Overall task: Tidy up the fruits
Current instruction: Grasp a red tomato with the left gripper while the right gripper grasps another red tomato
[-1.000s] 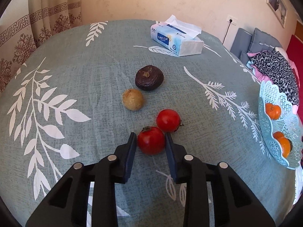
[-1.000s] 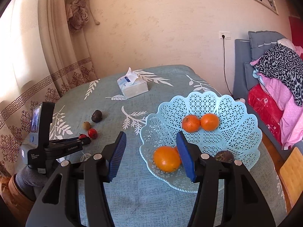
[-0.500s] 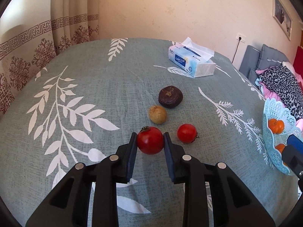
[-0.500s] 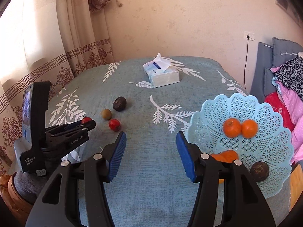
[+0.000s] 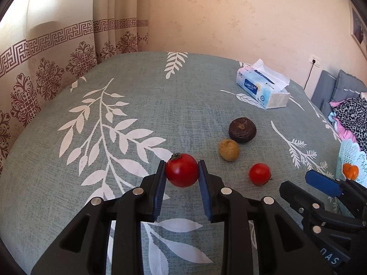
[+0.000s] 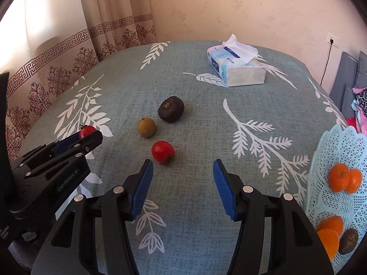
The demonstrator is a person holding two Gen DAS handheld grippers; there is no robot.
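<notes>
My left gripper [image 5: 182, 174] is shut on a red tomato [image 5: 182, 170] and holds it above the table; it also shows in the right wrist view [image 6: 88, 135] at the left. My right gripper [image 6: 182, 181] is open and empty, just short of a second red tomato [image 6: 162, 152] lying on the cloth. A small tan fruit [image 6: 146, 127] and a dark brown fruit [image 6: 171, 109] lie beyond it. The light blue basket [image 6: 332, 151] at the right holds several oranges [image 6: 339, 177] and a dark fruit [image 6: 348, 240].
A tissue box [image 6: 236, 68] stands at the far side of the round table with its leaf-print cloth [image 6: 201, 119]. Curtains hang at the left. A sofa with clothes [image 5: 351, 112] is beyond the right edge.
My left gripper has lifted the tomato off the cloth and drawn back to the left. My right gripper has swung left from over the basket toward the loose fruits.
</notes>
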